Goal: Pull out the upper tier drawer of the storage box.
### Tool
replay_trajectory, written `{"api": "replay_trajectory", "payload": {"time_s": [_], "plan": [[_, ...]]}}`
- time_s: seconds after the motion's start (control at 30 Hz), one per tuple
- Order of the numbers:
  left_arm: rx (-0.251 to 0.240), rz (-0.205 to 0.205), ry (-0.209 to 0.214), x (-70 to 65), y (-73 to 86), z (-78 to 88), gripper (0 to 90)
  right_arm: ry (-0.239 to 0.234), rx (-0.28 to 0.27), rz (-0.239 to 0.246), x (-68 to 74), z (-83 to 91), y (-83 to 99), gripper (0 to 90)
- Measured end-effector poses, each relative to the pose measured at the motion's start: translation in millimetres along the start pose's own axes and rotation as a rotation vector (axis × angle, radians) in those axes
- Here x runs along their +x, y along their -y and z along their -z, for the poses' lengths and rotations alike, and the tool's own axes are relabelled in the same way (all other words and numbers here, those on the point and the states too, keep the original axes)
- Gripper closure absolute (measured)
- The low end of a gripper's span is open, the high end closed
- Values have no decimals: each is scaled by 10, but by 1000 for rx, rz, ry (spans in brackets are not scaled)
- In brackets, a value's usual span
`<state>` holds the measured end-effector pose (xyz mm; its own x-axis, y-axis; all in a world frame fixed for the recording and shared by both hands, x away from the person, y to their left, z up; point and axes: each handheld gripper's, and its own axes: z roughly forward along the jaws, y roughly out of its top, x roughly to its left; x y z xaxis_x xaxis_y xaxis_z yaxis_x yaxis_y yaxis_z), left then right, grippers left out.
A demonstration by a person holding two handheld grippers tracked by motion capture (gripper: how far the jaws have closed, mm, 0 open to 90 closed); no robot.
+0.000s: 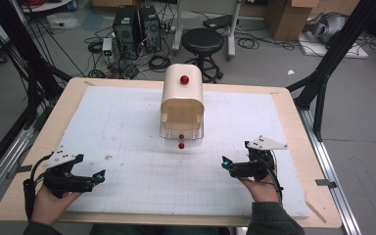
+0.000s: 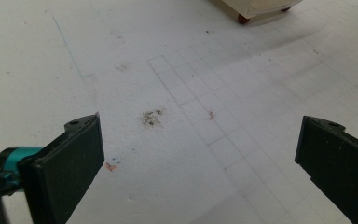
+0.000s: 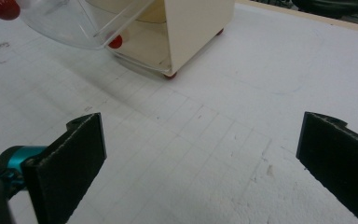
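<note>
A cream bread-box-like container (image 1: 182,100) with a clear curved front lid stands at the middle of the white board, a red knob (image 1: 184,79) on its top and a red knob (image 1: 181,145) on the lid's lower edge. In the right gripper view the container (image 3: 186,32) and its clear lid (image 3: 74,21) lie ahead to the left. My left gripper (image 1: 99,176) rests open near the board's front left, nothing between its jaws. My right gripper (image 1: 225,163) is open at the front right, pointing towards the container. The left gripper view has the container's bottom corner (image 2: 256,9) far ahead.
The white gridded foam board (image 1: 127,122) covers a wooden table (image 1: 58,103). A dark smudge (image 2: 151,117) marks the board ahead of the left gripper. Behind the table stand a black stool (image 1: 203,41), computer towers (image 1: 136,27), cables and cardboard boxes (image 1: 289,17).
</note>
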<state>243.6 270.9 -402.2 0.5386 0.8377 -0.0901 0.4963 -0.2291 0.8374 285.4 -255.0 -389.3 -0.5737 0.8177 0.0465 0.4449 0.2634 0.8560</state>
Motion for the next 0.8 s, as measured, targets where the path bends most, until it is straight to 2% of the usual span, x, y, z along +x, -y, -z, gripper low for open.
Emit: {"api": "replay_trajectory", "payload": {"time_s": [0.43, 0.8], "plan": [[4, -5, 3, 4, 6, 1, 17, 13, 1, -13, -66, 82, 116, 3], [7, 0, 4, 4, 19, -8, 17, 2, 4, -20, -77, 114, 207, 3]]}}
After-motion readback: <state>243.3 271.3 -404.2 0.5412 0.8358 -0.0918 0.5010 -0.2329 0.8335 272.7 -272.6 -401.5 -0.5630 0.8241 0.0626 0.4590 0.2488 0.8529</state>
